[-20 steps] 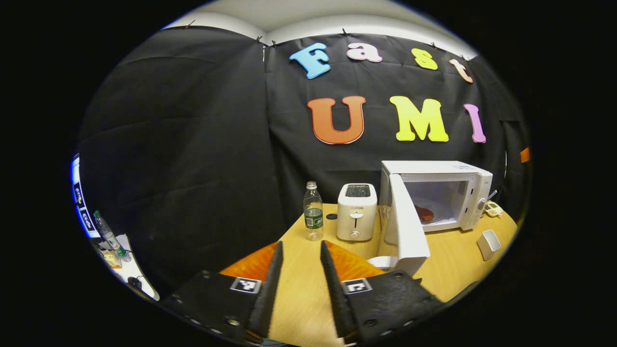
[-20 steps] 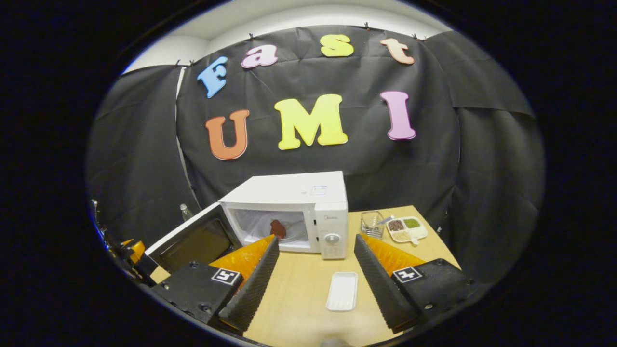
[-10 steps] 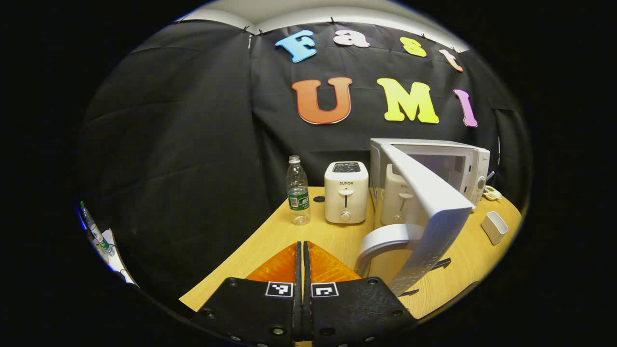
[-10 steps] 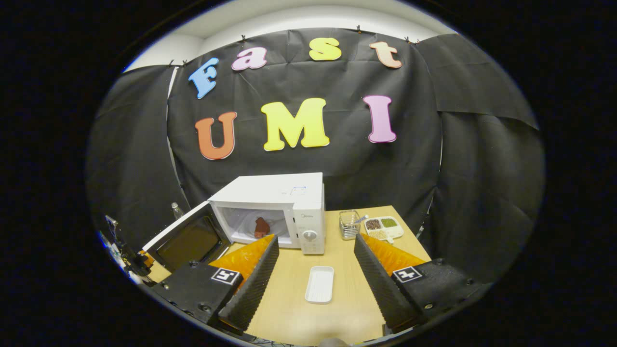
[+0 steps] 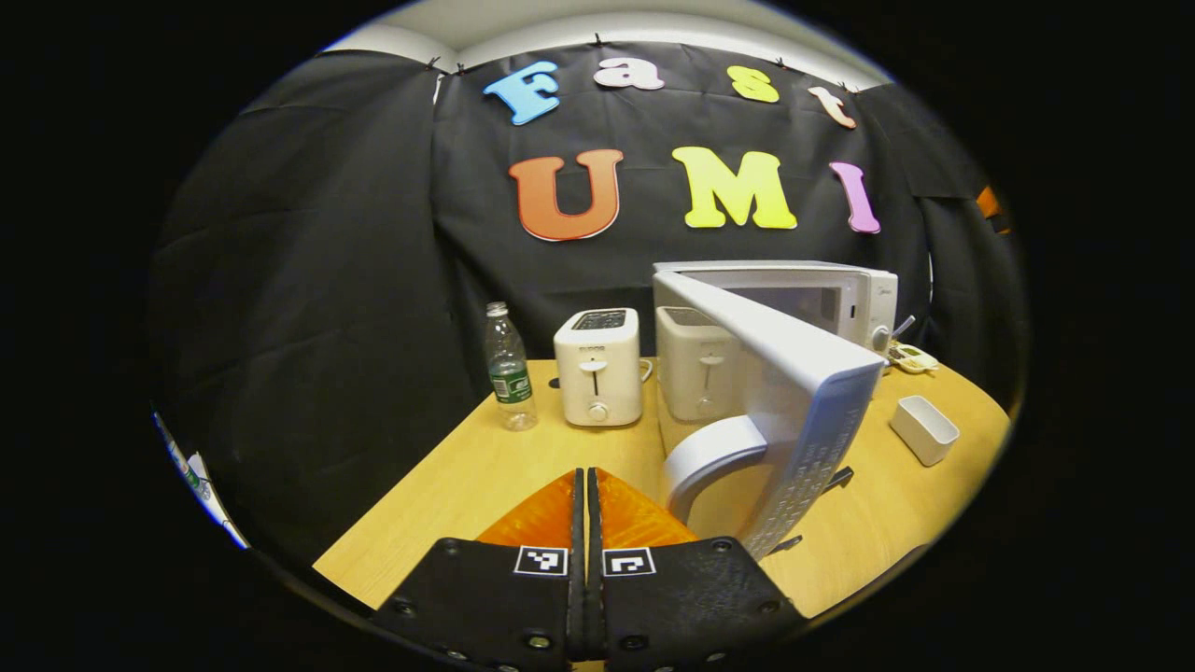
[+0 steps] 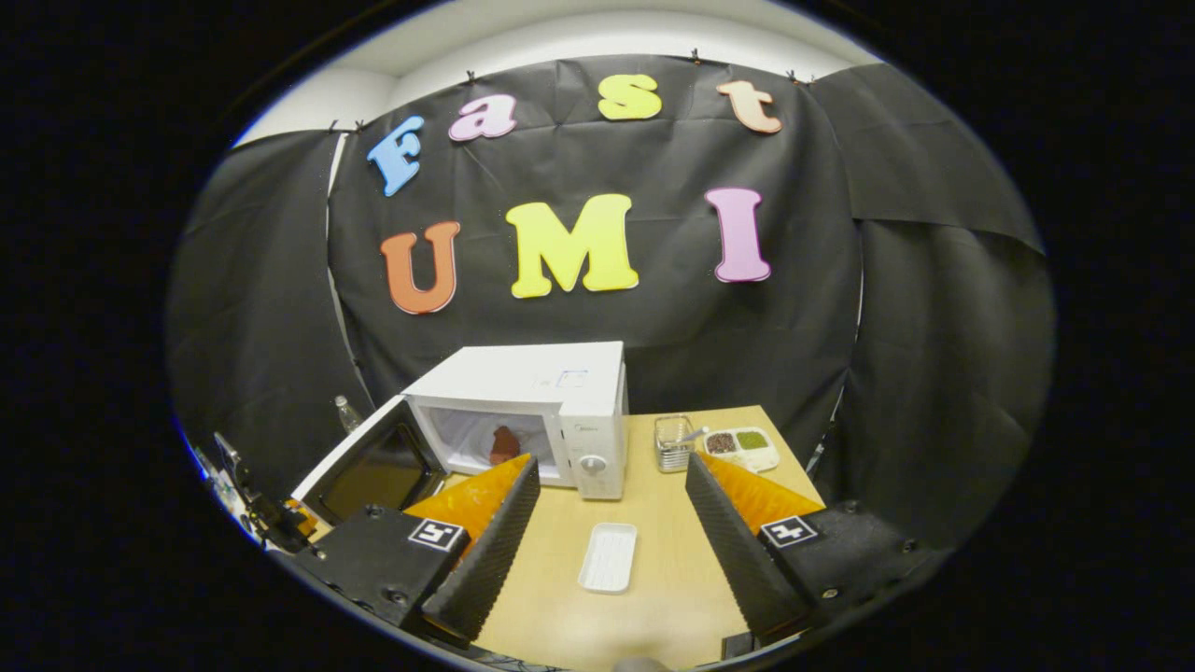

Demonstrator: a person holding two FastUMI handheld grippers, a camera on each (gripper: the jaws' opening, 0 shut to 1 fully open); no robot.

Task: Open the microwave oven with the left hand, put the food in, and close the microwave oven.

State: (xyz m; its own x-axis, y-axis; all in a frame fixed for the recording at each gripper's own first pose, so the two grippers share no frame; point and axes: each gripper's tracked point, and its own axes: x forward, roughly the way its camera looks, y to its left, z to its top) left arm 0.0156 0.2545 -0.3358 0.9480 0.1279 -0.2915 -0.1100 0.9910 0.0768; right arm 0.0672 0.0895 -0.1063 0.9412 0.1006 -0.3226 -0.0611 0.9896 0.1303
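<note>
The left hand-held gripper (image 5: pixel 585 504) sits low over the pale wooden counter (image 5: pixel 467 485), its two fingers pressed flat together with nothing between them, just left of the curved white handle (image 5: pixel 709 453) on the door (image 5: pixel 784 373) of the white box-shaped microwave oven (image 6: pixel 523 401). The door stands partly swung out. The right hand-held gripper (image 6: pixel 611 495) hovers level above the counter with fingers spread wide and empty, pointing at the oven. The reddish-brown piece of food (image 6: pixel 504 443) lies inside the oven cavity. A shallow white rectangular tray (image 6: pixel 607 557) rests on the counter between the right fingers
</note>
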